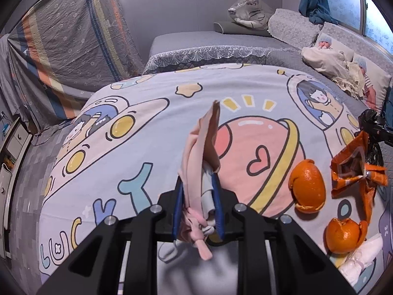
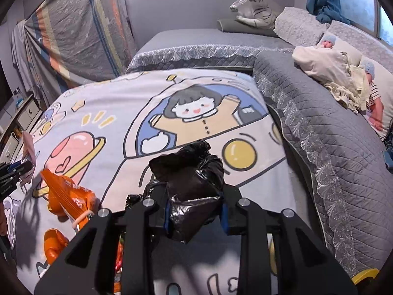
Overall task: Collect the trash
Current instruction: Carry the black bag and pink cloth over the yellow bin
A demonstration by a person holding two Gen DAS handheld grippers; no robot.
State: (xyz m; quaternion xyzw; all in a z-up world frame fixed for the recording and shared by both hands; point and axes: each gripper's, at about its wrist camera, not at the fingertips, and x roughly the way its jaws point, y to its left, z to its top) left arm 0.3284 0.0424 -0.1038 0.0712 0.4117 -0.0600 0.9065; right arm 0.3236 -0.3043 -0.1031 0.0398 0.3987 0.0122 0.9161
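My left gripper (image 1: 198,191) is shut on a crumpled pink and white wrapper (image 1: 200,145), held above the cartoon bedspread (image 1: 137,147). To its right lie two orange peels (image 1: 308,186) (image 1: 343,234), a torn orange snack bag (image 1: 353,172) and a white tissue (image 1: 361,260). My right gripper (image 2: 195,211) is shut on a black plastic trash bag (image 2: 191,179), seen at the right edge of the left wrist view (image 1: 371,123). The orange snack bag (image 2: 68,199) and a peel (image 2: 54,245) lie to the right gripper's left. The left gripper (image 2: 14,172) shows at the far left.
A grey quilted bed cover (image 2: 326,127) borders the bedspread on the right. Two baby dolls (image 2: 329,59) and pillows lie at the far right. A plush tiger (image 1: 250,9) sits at the back. A striped sheet (image 1: 61,44) hangs at the left above a cabinet (image 1: 12,152).
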